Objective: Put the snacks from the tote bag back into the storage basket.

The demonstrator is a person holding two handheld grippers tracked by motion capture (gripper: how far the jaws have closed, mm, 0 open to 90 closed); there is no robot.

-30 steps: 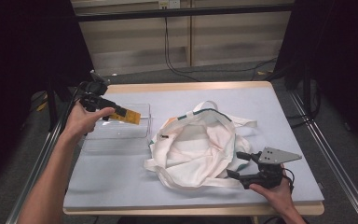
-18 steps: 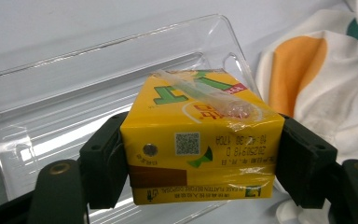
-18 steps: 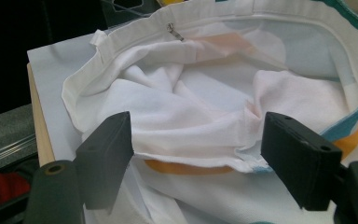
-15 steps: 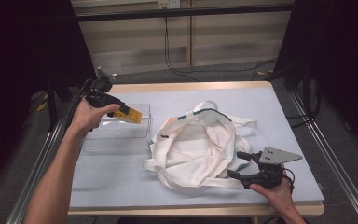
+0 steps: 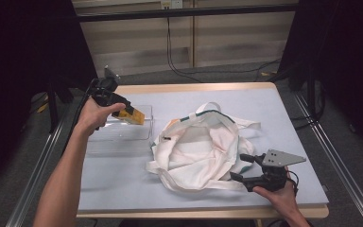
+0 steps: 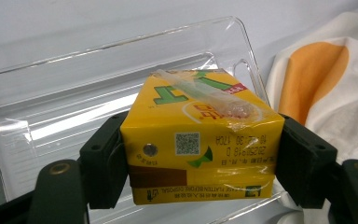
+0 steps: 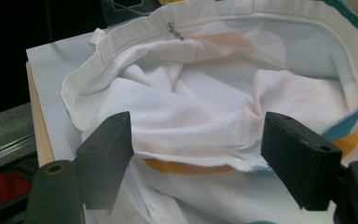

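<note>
Left gripper (image 5: 123, 109) was clamped on a yellow drink carton (image 6: 200, 137), one jaw pressed against each short end, so the carton's long axis ran straight across from jaw to jaw. In the left gripper view its printed top end, with the code square and foil dot, faced the camera, and a wrapped straw lay slantwise along the upper face. From the high view the carton (image 5: 132, 115) was held above the clear plastic tray (image 5: 118, 142) at the left of the tabletop (image 5: 283, 109), tilted down toward the cloth bag (image 5: 203, 146). Lifted off the tray, by the look of it, but not yet over the bag. Right gripper (image 5: 240, 166) sat at the bag's near right edge, jaws spread wide with nothing between them; in the right gripper view the bag's hemmed rim (image 7: 223, 21) gaped and the white lining lay crumpled inside. Judged stage: pick-up done, carry across and drop into the bag left to do. Whether the right gripper touched the fabric could not be told.
</note>
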